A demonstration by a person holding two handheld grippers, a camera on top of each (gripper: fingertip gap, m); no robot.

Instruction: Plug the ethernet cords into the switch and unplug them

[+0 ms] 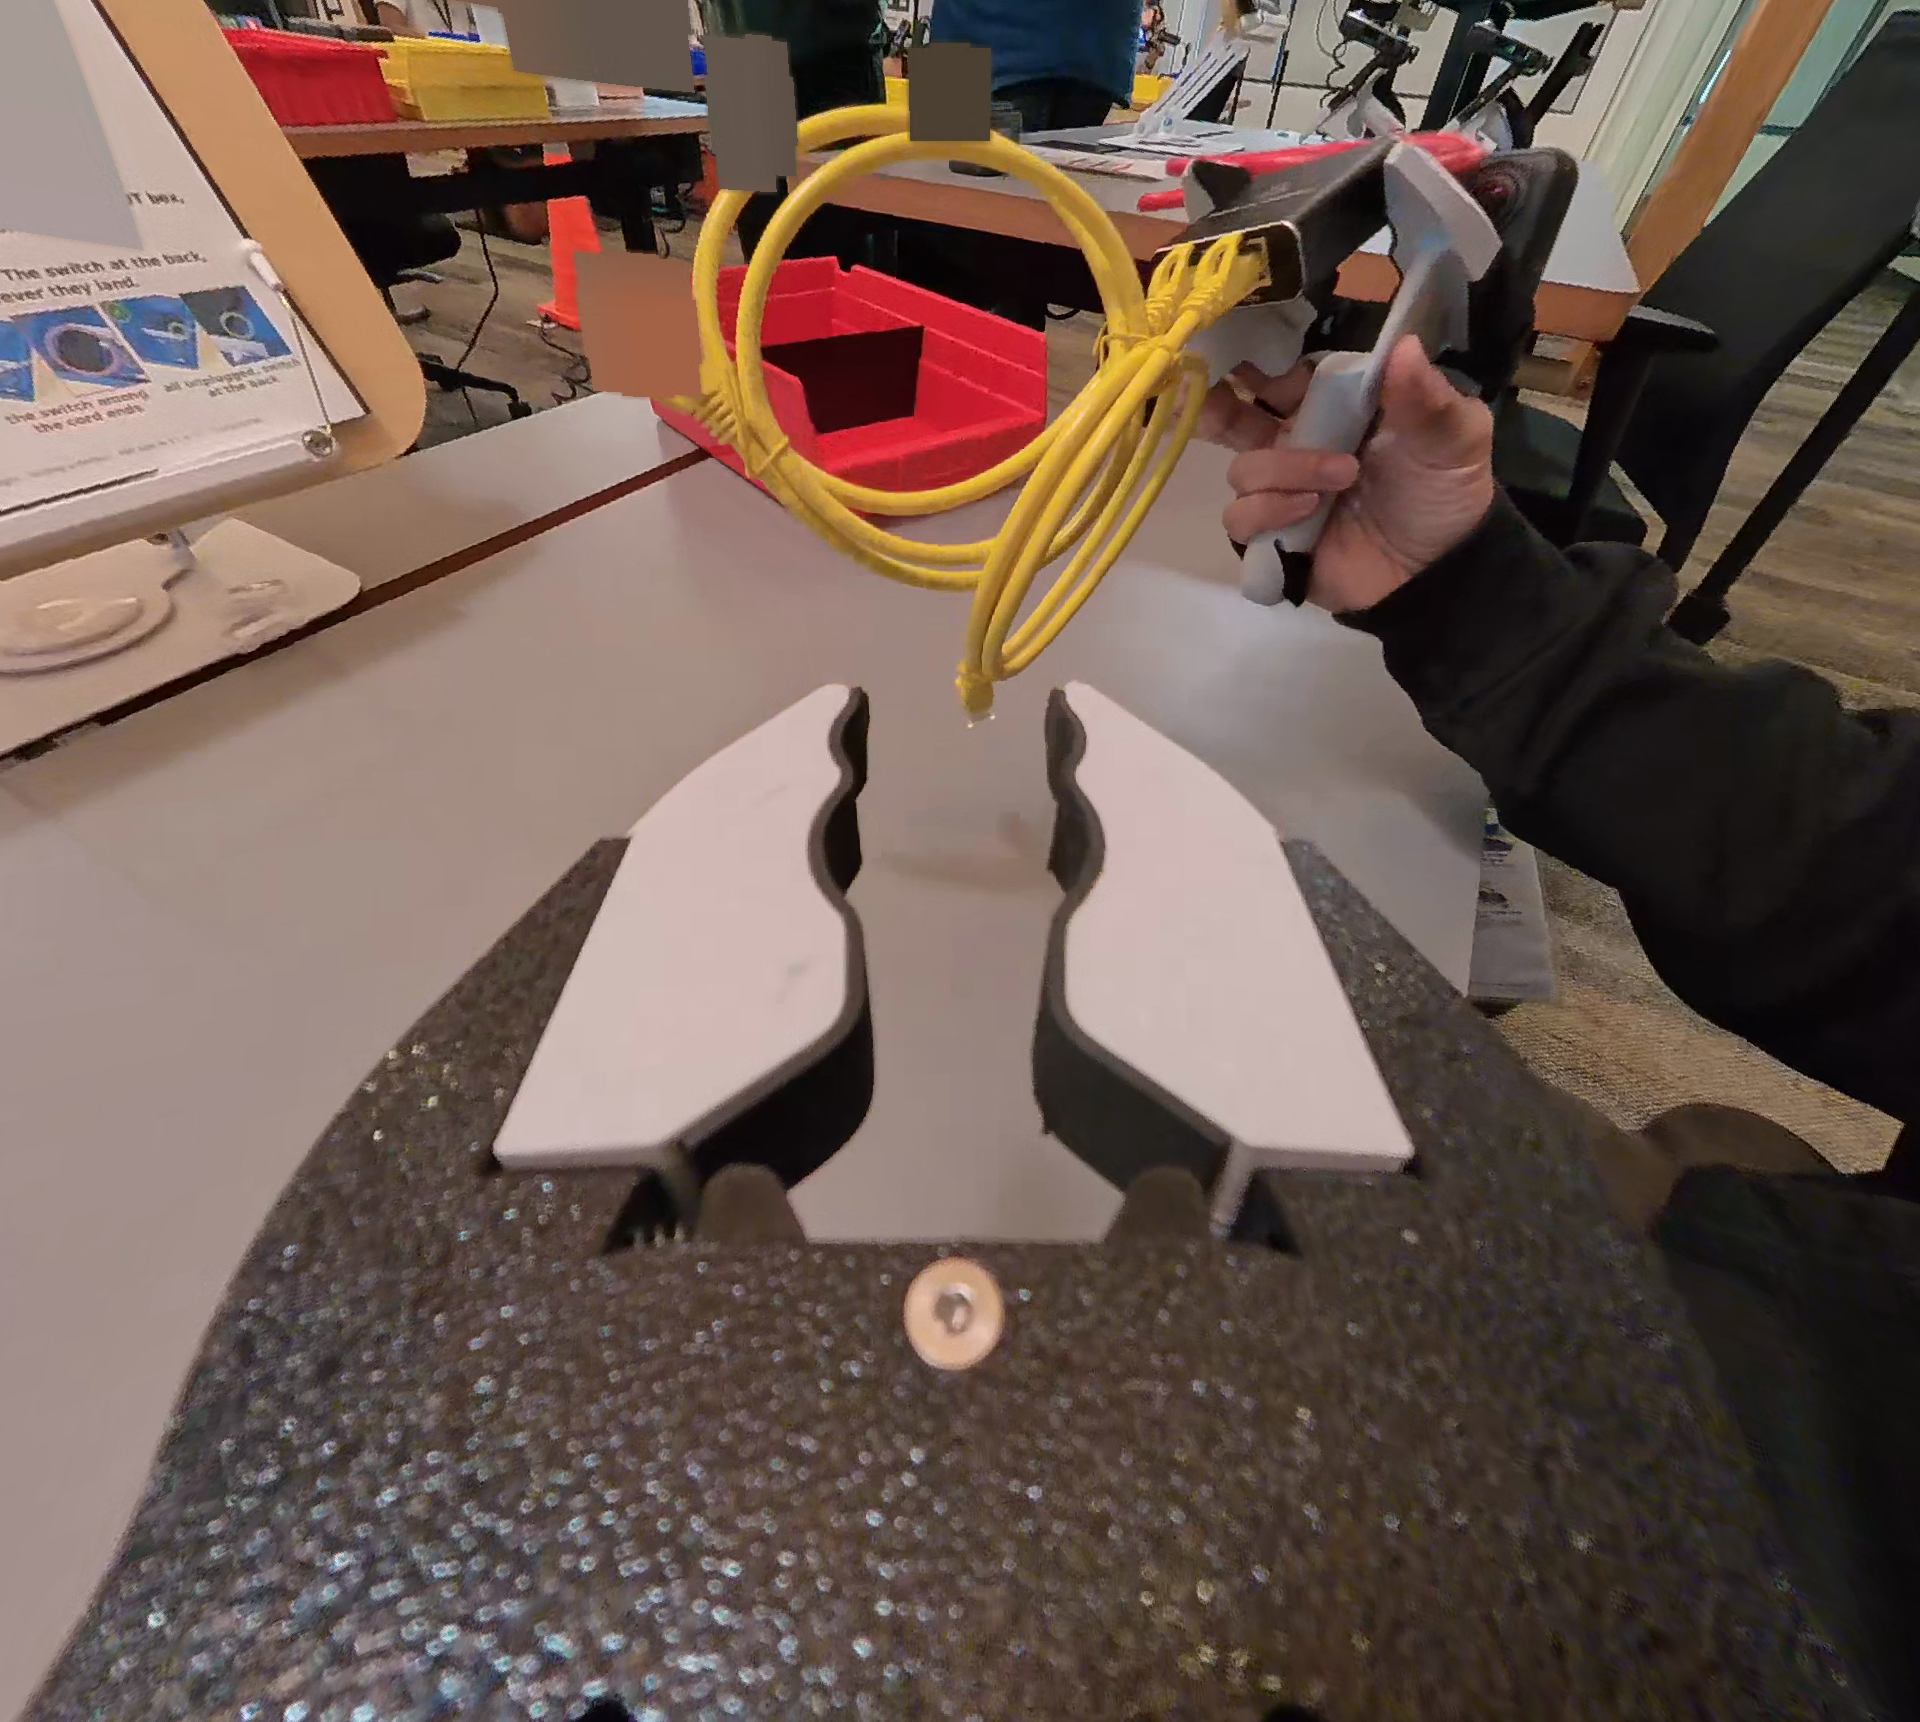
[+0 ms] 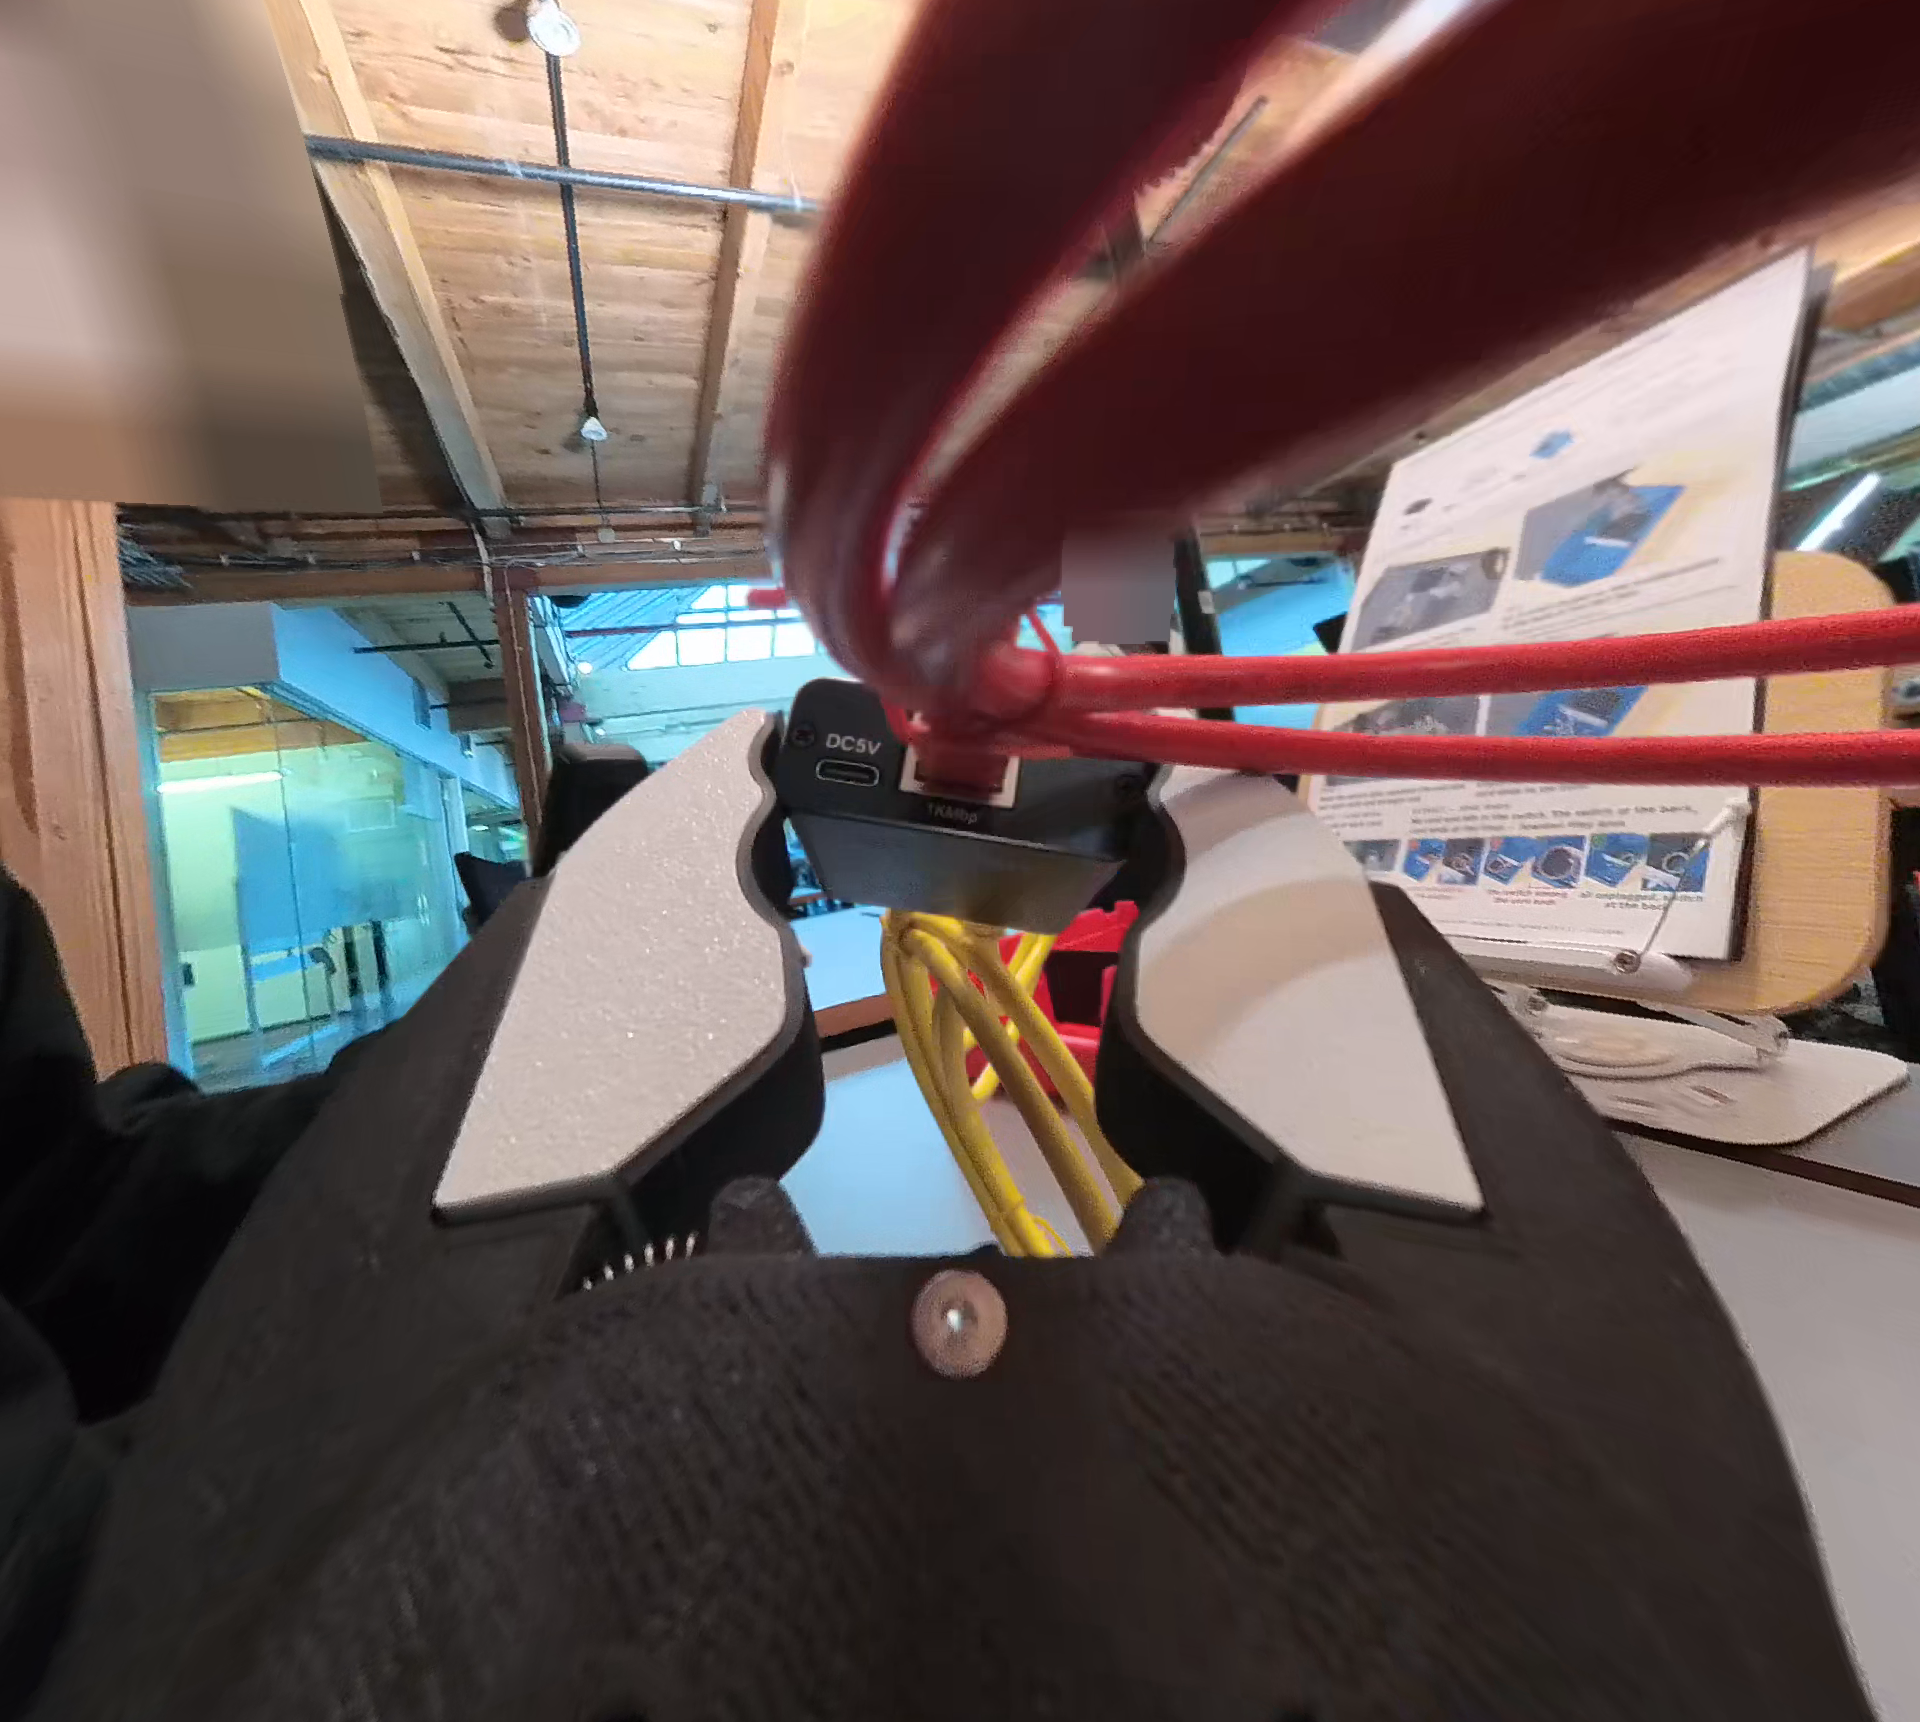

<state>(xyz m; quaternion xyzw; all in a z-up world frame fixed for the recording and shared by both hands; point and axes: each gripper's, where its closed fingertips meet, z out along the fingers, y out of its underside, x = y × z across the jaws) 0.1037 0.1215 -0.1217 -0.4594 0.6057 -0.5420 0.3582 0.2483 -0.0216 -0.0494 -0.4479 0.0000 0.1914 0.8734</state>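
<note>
In the right wrist view my right gripper (image 2: 961, 799) is shut on a small black switch (image 2: 951, 851), held up in the air. A red cord (image 2: 1455, 737) is plugged into its upper face and loops over the camera. Several yellow cords (image 2: 997, 1049) are plugged into its lower face and hang down. In the left wrist view my left gripper (image 1: 958, 737) is open and empty, low over the grey table (image 1: 416, 737). A loose yellow plug (image 1: 974, 698) dangles just beyond its fingertips. The right gripper (image 1: 1262, 270) holds the switch (image 1: 1309, 207) at upper right, yellow cords (image 1: 1138, 368) trailing.
A red bin (image 1: 935, 425) sits at the table's far edge behind the cords. An instruction sheet on a stand (image 1: 135, 342) is at the left, also in the right wrist view (image 2: 1558, 633). People stand beyond, by tables with red and yellow bins. A black chair (image 1: 1766, 270) is at right. About 20 cm separates my left fingertips from my right.
</note>
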